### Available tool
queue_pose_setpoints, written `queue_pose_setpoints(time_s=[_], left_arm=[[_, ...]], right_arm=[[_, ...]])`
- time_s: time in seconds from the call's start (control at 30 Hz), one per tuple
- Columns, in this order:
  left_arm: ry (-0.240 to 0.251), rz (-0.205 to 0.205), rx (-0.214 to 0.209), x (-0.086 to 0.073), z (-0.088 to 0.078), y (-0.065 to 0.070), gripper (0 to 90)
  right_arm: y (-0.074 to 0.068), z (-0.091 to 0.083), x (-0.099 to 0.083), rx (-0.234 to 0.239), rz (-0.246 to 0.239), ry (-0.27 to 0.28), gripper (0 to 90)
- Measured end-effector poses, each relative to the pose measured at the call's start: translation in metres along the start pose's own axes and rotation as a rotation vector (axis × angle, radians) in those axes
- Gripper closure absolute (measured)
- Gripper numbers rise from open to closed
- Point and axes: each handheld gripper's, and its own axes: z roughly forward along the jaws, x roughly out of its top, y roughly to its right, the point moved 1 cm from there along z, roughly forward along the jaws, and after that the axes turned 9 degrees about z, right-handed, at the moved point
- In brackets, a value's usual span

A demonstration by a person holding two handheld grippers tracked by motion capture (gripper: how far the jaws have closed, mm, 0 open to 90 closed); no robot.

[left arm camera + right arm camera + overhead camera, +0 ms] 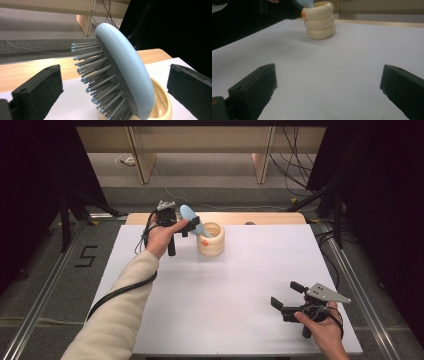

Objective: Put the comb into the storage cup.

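Left gripper, jaws wide, straddles blue hairbrush leaning handle-down in ringed holder (right gripper open, empty, farther).

Handle end of hairbrush hidden inside cream holder, between left gripper fingers. Holder cut by bottom edge there. In right gripper view, brush head cut by top edge, far beyond right gripper fingers. Orange spot on holder too small to tell.
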Motion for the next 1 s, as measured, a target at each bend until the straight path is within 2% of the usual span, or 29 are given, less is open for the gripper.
queue_pose_setpoints(time_s=[0.5, 0.73, 0.9, 1.0], left_arm=[[0.011, 0.024, -0.011, -0.013, -0.023, -0.006, 0.0], [0.017, 0.066, -0.03, -0.032, -0.04, -0.005, 0.0], [0.027, 0.06, -0.031, -0.045, -0.049, -0.005, 0.0], [0.027, 0.083, -0.04, -0.051, -0.054, -0.002, 0.0]], right_arm=[[0.0, 0.0, 0.0, -0.003, 0.0, 0.001, 1.9], [0.0, 0.0, 0.0, -0.004, 0.0, 0.001, 1.9], [-0.001, 0.001, 0.0, -0.004, 0.006, -0.004, 2.0], [-0.001, 0.001, 0.0, -0.003, 0.006, -0.003, 1.9]])
